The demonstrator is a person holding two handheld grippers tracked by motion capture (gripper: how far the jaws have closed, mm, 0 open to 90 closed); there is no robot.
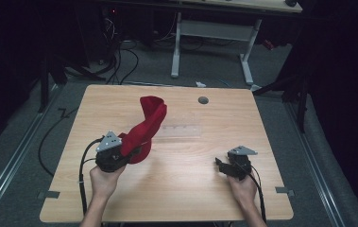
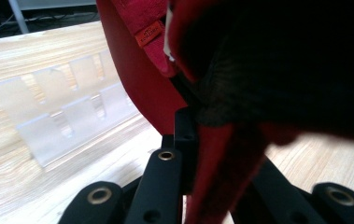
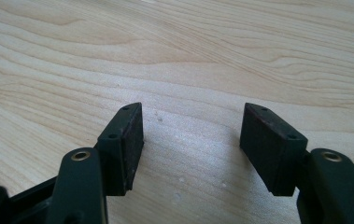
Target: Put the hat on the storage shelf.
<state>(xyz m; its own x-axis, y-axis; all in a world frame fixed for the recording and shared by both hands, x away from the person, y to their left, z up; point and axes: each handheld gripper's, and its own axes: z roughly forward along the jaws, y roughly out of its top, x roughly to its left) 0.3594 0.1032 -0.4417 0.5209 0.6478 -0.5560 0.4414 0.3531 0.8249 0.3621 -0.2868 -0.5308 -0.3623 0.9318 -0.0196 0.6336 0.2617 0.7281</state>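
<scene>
At the left of the high view, the left gripper is clamped on the lower edge of a red cloth, which stands up from the jaws in a twisted column toward the upper middle of the frame, its top fold curling over. In the left gripper view the cloth bunches between and over the jaws, so how much fabric is truly pinched cannot be told. If only a thin edge is caught, the weight of the hanging part could pull it free, and the cloth would slump onto the table.

Just right of the cloth, at mid-frame, lies a clear plastic rack, also seen at the left of the left gripper view. A swing of the cloth could brush it and push it across the wood.

At the right of the high view, the right gripper sits low over bare table, well apart from the cloth. Its jaws stand wide with nothing between them, as the right gripper view shows. Reaching across for a second hold, it may grab a loose fold instead of a corner, leaving the cloth twisted.
</scene>
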